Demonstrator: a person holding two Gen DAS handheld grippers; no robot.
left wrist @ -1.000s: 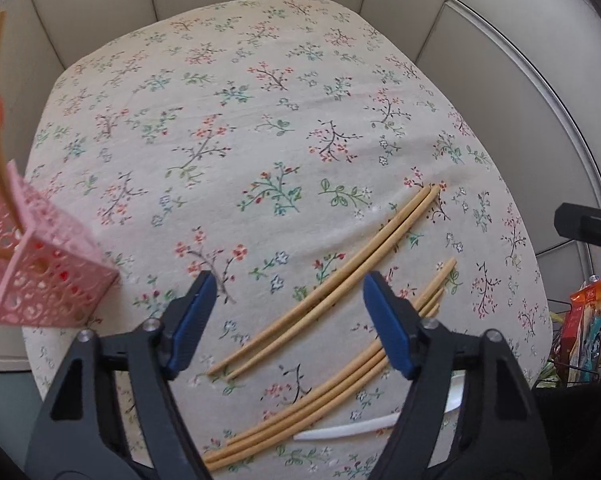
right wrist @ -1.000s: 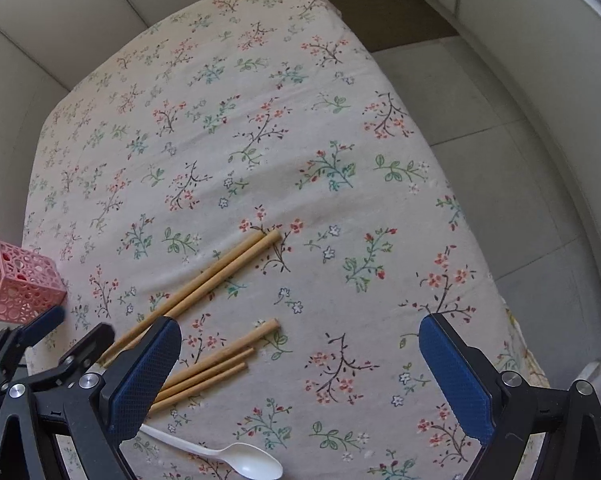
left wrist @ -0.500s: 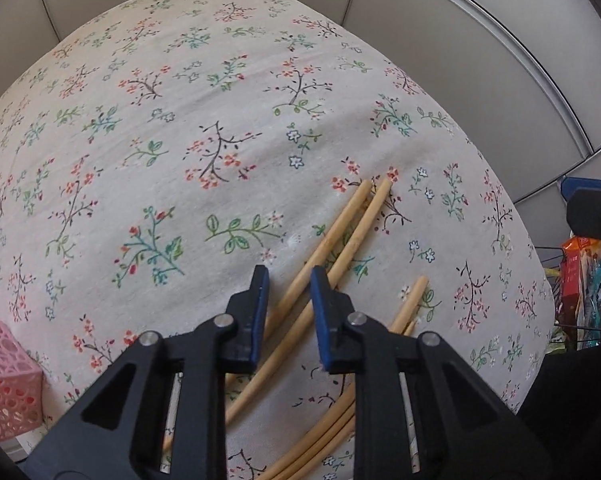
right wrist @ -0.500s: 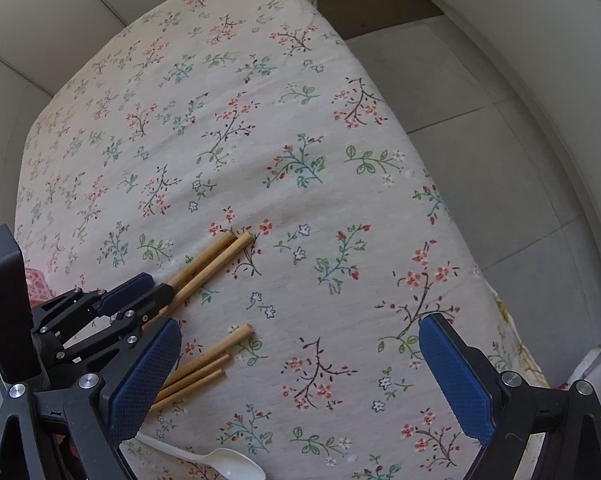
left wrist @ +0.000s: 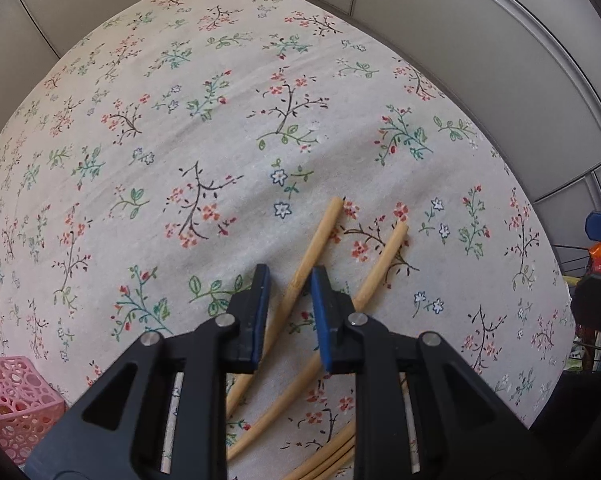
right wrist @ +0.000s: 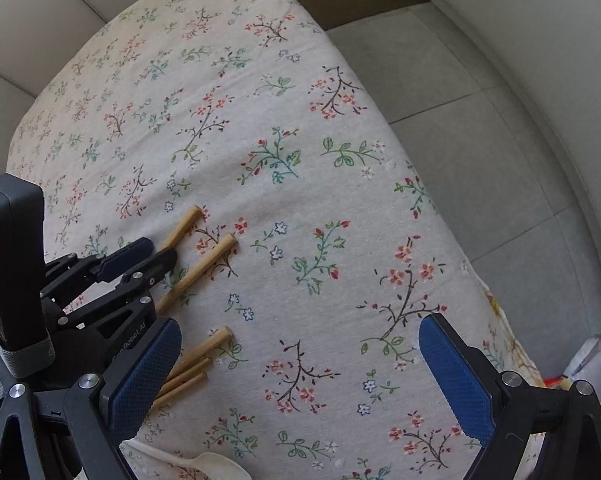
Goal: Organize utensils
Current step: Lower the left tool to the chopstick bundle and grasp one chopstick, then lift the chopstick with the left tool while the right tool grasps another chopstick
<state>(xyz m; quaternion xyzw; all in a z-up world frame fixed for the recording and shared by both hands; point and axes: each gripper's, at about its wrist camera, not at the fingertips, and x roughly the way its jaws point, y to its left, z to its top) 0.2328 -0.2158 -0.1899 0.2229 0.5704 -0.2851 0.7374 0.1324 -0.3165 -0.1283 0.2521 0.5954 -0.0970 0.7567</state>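
Closing around one bamboo chopstick [left wrist: 300, 280], the left gripper [left wrist: 286, 296] has swung in from the pink utensil basket [left wrist: 16, 396].

Its jaws, wide a second ago, are narrowing on the stick, which lies between them on the floral tablecloth [left wrist: 220, 128]; contact is unclear. The right gripper [right wrist: 296, 380] hovers spread and empty. More chopsticks [right wrist: 196, 360] and a white spoon [right wrist: 216, 468] lie near the table's front edge; the far cloth is bare.

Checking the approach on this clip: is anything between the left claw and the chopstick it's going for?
Nothing visible. The left claw is closing with one chopstick already between its jaws, pads not yet touching it. A second chopstick lies just right of the claw, apart.
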